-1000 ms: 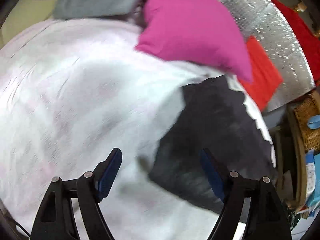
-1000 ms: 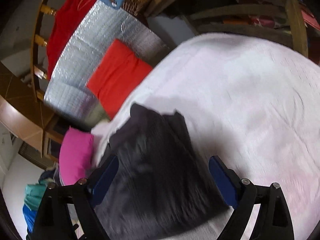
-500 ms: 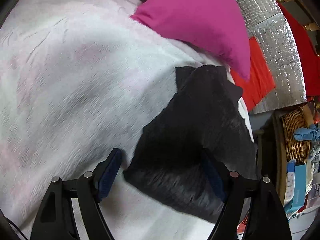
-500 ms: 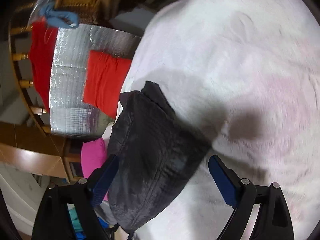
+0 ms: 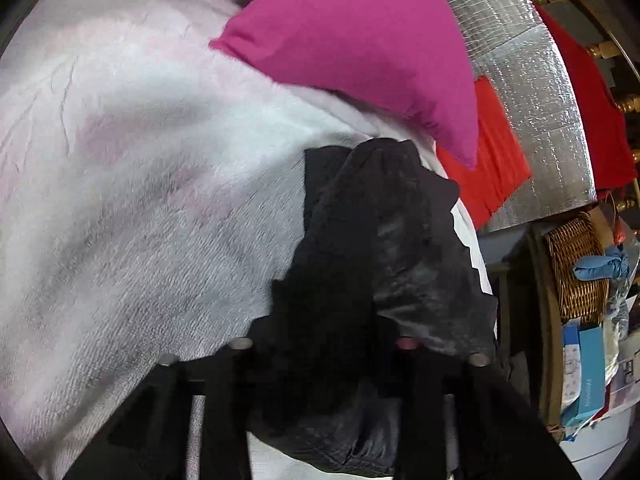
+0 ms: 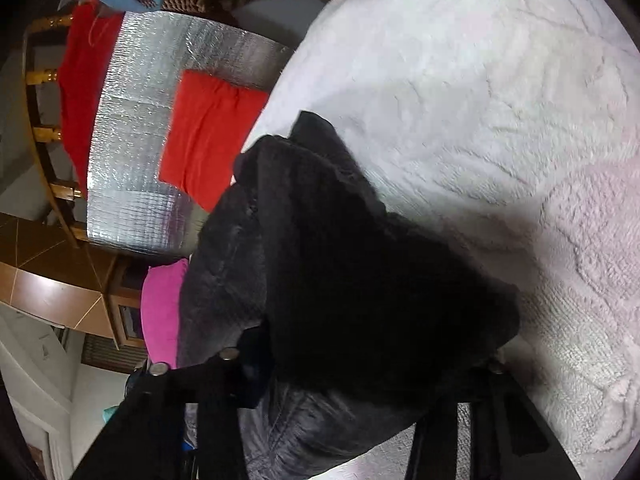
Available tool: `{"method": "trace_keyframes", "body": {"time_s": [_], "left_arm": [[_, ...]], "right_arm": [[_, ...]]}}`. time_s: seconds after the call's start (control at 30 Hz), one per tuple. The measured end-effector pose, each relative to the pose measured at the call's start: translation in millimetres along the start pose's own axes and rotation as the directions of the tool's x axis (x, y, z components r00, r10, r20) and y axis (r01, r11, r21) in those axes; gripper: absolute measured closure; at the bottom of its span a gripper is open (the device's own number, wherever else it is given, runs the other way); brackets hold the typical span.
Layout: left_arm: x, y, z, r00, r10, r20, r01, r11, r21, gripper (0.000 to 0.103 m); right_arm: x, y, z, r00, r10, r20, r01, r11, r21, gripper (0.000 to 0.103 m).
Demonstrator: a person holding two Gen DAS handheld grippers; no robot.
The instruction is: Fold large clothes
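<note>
A folded black garment (image 5: 384, 264) lies on a white fluffy blanket (image 5: 140, 200), near its edge. My left gripper (image 5: 324, 360) is pushed into the garment's near end; its blue pads are buried in the dark cloth. In the right wrist view the same black garment (image 6: 352, 280) fills the middle, on the white blanket (image 6: 500, 100). My right gripper (image 6: 360, 364) is also pressed into the garment's near edge, and the cloth covers its fingertips. I cannot make out how far either pair of jaws is closed.
A pink pillow (image 5: 360, 40) lies just beyond the garment. A red folded cloth (image 5: 496, 152) rests on a silver foil mat (image 5: 532, 92). A wicker basket (image 5: 576, 272) and boxes stand at the right. A wooden rail with red fabric (image 6: 84, 80) shows behind the mat.
Both grippers have moved forward into the black garment; earlier they were open above it with blue pads showing. The garment's near end now bunches over the fingers.
</note>
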State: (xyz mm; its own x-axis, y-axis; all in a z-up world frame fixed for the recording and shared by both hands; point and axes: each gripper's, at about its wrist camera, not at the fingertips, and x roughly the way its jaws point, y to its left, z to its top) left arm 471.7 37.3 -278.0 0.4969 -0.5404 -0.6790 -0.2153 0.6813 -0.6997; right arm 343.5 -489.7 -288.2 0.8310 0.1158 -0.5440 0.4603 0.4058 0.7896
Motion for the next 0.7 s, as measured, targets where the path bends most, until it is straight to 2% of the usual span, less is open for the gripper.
{"method": "trace_keyframes", "body": {"time_s": [0.03, 0.1, 0.23, 0.37, 0.47, 0.5, 0.53, 0.6, 0.63, 0.7], "left_arm": [[0, -6, 2, 1.000, 0.007, 0.008, -0.008, 1.000, 0.013, 0.081], [-9, -16, -1, 0.999, 0.031, 0.035, -0.033, 0.998, 0.055, 0.084], [-27, -15, -10, 0.999, 0.034, 0.033, -0.036, 0.997, 0.072, 0.086], [-52, -5, -39, 0.997, 0.071, 0.000, -0.070, 0.989, 0.128, 0.086], [-70, 3, -64, 0.995, 0.097, -0.020, -0.092, 0.978, 0.187, 0.084], [-75, 8, -71, 0.994, 0.110, -0.028, -0.102, 0.974, 0.203, 0.080], [-78, 12, -76, 0.991, 0.128, -0.031, -0.119, 0.970, 0.210, 0.069], [-87, 23, -81, 0.985, 0.168, -0.033, -0.158, 0.966, 0.207, 0.054], [-95, 28, -81, 0.984, 0.177, -0.029, -0.169, 0.966, 0.194, 0.053], [-116, 28, -75, 0.985, 0.174, 0.006, -0.172, 0.967, 0.189, 0.051]], "right_arm": [[-4, 6, -1, 1.000, -0.007, 0.011, 0.007, 1.000, -0.026, 0.067], [-15, 18, -7, 0.999, -0.018, 0.027, 0.021, 0.997, -0.080, 0.069], [-39, 29, -17, 0.999, -0.037, 0.021, 0.039, 0.991, -0.127, 0.070], [-69, 20, -31, 0.999, -0.054, -0.005, 0.053, 0.991, -0.124, 0.070], [-92, -1, -51, 0.994, -0.102, -0.043, 0.096, 0.988, -0.124, 0.070], [-96, -9, -57, 0.989, -0.131, -0.066, 0.122, 0.984, -0.126, 0.069], [-99, -16, -63, 0.982, -0.162, -0.096, 0.150, 0.981, -0.126, 0.065], [-105, -23, -68, 0.973, -0.186, -0.139, 0.171, 0.979, -0.108, 0.058], [-109, -22, -69, 0.968, -0.195, -0.161, 0.180, 0.978, -0.102, 0.048], [-124, -16, -71, 0.961, -0.215, -0.172, 0.193, 0.972, -0.136, 0.044]]}}
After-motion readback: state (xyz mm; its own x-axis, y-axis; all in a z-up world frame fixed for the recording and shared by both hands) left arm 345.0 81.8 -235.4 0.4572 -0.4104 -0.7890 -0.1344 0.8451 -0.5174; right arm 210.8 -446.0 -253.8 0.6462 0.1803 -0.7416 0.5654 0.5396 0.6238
